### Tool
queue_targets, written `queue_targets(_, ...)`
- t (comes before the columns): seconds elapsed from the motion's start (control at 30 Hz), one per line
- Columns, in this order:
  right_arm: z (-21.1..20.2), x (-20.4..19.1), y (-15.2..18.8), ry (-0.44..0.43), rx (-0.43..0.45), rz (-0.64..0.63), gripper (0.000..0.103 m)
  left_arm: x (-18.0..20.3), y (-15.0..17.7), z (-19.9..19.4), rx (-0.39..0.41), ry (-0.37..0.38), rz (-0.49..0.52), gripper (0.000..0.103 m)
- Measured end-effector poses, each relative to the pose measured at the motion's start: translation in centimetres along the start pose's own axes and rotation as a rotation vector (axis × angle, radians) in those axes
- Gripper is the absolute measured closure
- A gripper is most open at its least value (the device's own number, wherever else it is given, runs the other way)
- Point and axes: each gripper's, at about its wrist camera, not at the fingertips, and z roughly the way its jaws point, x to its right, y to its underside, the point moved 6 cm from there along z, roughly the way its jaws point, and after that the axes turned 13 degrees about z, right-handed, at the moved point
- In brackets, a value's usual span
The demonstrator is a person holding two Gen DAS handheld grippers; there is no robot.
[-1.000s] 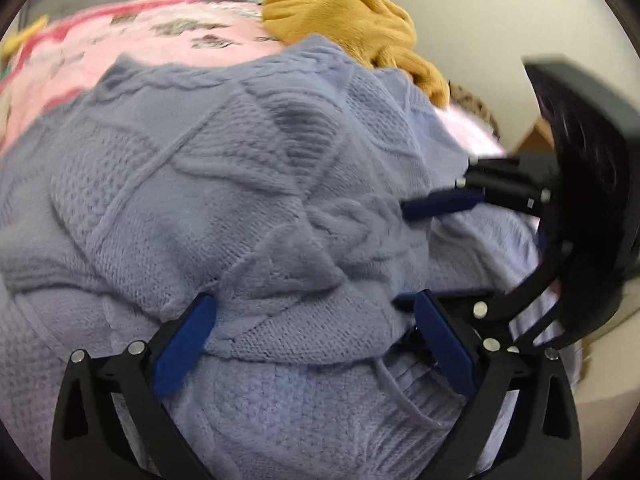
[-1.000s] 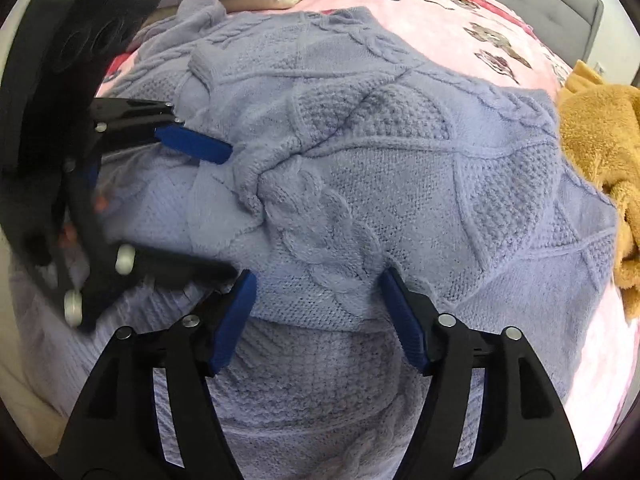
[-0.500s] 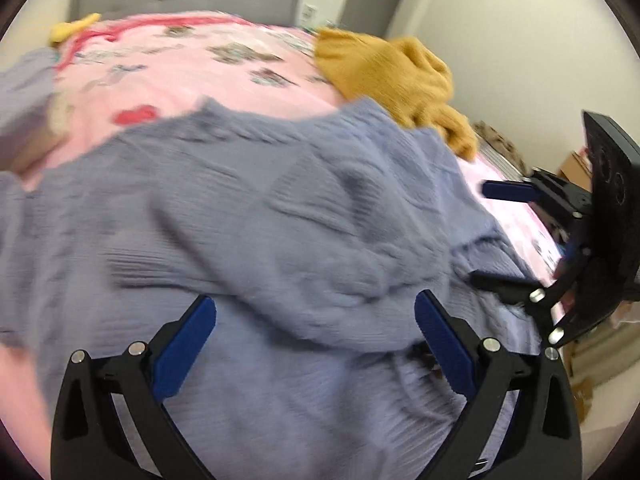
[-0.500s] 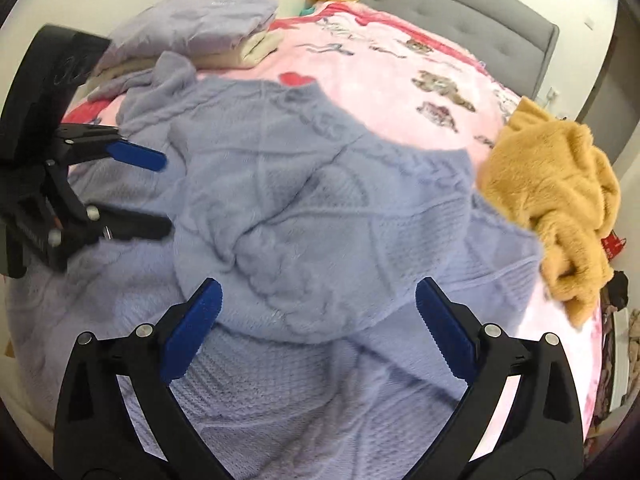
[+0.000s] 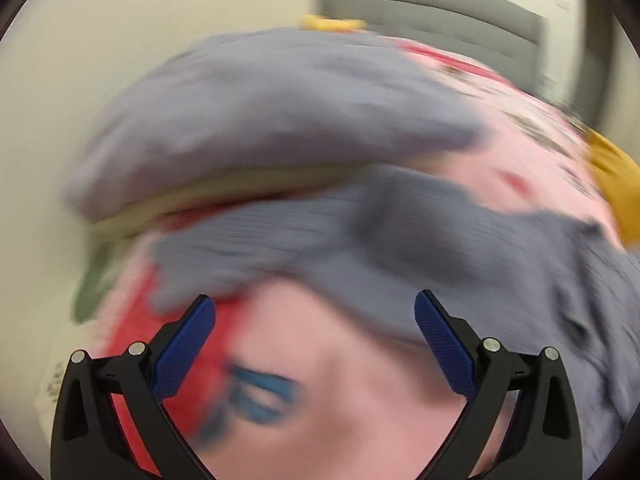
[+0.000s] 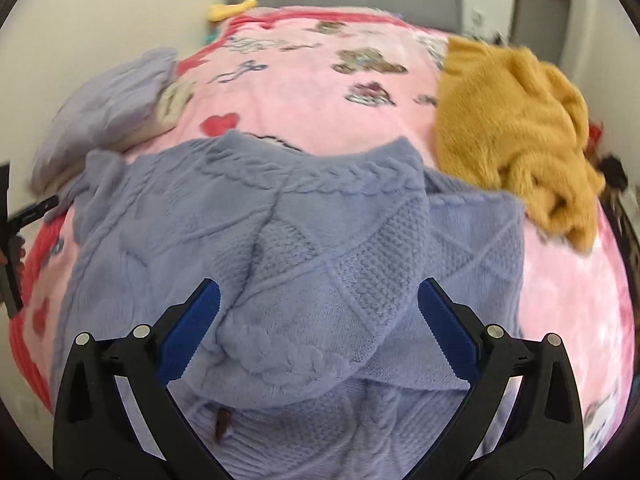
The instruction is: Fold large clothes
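Both grippers just let go: right gripper (image 6: pixel 319 326) wide open above the folded lavender cable-knit sweater (image 6: pixel 304 240), left gripper (image 5: pixel 315 338) open and empty, swung off toward the bed's left edge — fold's down.

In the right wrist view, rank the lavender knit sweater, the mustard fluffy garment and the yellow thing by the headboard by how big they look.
1. lavender knit sweater, though it is nearest the camera
2. mustard fluffy garment
3. yellow thing, farthest away

Lavender cable-knit sweater (image 6: pixel 304 248) lies spread on the pink bed blanket (image 6: pixel 304 92), partly folded, one panel doubled over its middle, surface rumpled. Mustard fleece garment (image 6: pixel 516 128) lies crumpled just beside its far right corner.
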Motion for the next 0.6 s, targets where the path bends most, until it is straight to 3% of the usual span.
queue_targets(0.1,0.3,0.3,-0.3,0.012,-0.012,0.042,0.008,-4.8,0.2,2.3,-0.037,-0.051,0.005,0.005)
queue_targets(0.17,0.6,0.3,-0.3,0.012,-0.030,0.059,0.008,-6.4,0.4,3.8,-0.071,-0.050,0.083,0.005)
queue_targets(0.37,1.5,0.0,-0.3,0.028,-0.077,0.075,0.008,-5.2,1.1,6.3,-0.152,0.025,0.422,0.005)
queue_targets(0.47,2.0,-0.5,-0.2,0.027,-0.095,0.079,0.008,-4.1,1.6,7.1,-0.189,0.060,0.533,0.007)
queue_targets(0.6,2.2,-1.2,0.0,0.018,-0.108,0.070,0.008,-4.8,1.3,8.5,-0.229,0.097,0.498,0.044)
